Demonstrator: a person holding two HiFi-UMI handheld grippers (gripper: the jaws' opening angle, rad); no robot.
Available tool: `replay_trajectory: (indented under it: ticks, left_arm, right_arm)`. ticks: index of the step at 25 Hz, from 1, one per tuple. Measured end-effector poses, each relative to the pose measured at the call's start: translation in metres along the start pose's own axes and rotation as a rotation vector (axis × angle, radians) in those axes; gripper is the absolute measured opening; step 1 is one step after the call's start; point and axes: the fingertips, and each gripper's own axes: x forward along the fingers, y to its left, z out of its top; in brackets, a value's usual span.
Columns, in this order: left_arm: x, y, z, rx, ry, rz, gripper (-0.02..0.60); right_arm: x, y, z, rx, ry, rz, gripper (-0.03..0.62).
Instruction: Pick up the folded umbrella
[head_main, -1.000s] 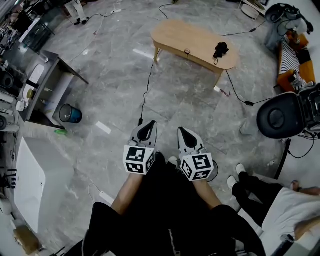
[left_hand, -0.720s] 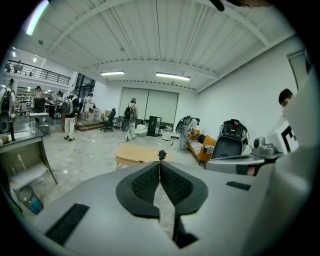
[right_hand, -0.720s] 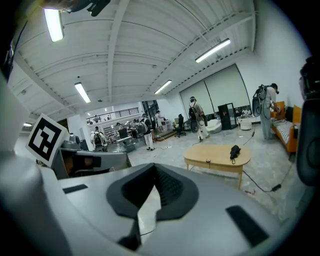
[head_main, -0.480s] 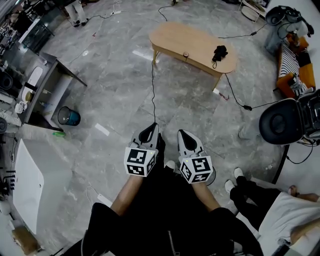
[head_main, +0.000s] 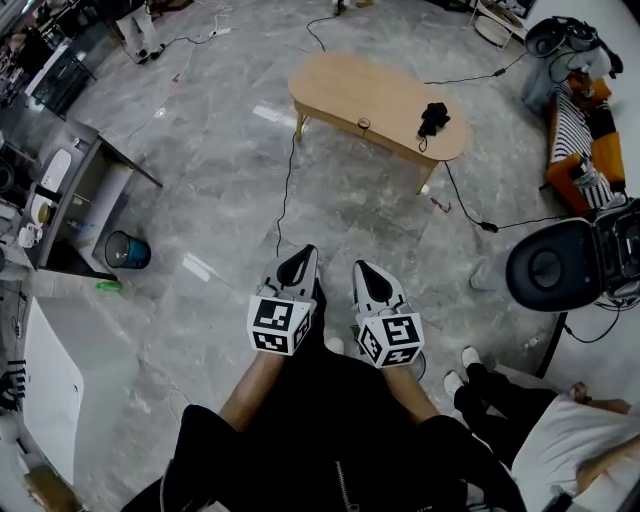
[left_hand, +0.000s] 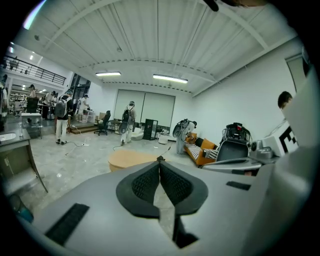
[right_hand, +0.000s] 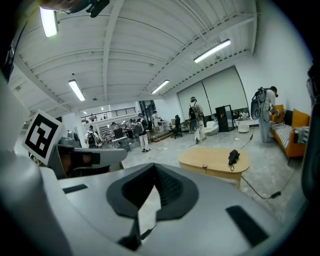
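1. The umbrella (head_main: 433, 117) lies near the right end of the tabletop (head_main: 340, 85), at about 1 o'clock from both grippers and well apart from them.
2. The right gripper (head_main: 359, 266) is the nearer one. The left gripper (head_main: 304, 249) sits just beside it at 9 o'clock. Both have their jaws pressed together, with nothing in them.
3. We judge the umbrella's long axis to run roughly 12 to 6, though it is too small to be sure.
4. A cable (head_main: 288, 185) trails over the floor (head_main: 220, 160) from the tabletop toward us, at 12 o'clock.
5. A black chair (head_main: 545, 268) stands at 3 o'clock and a seated person's legs (head_main: 495, 380) at 4, both beside our path.
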Motion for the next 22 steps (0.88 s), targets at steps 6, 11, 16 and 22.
replay_trajectory:
  ticks: [6,11,16,22]
  left_arm:
    - [0.050,0.027,0.017,-0.004,0.000,-0.028,0.015]
    - [0.096,0.048,0.035,-0.003,0.024,-0.065,0.015]
    - [0.133,0.073,0.051,-0.001,0.039,-0.090,0.015]
    - [0.171,0.103,0.066,0.000,0.051,-0.103,0.015]
  right_arm:
    - [0.049,-0.024,0.017,0.007,0.015,-0.022,0.011]
    - [0.089,-0.045,0.036,0.023,0.031,-0.050,0.011]
    - [0.128,-0.061,0.052,0.052,0.039,-0.079,0.011]
    - [0.175,-0.080,0.068,0.071,0.041,-0.099,0.011]
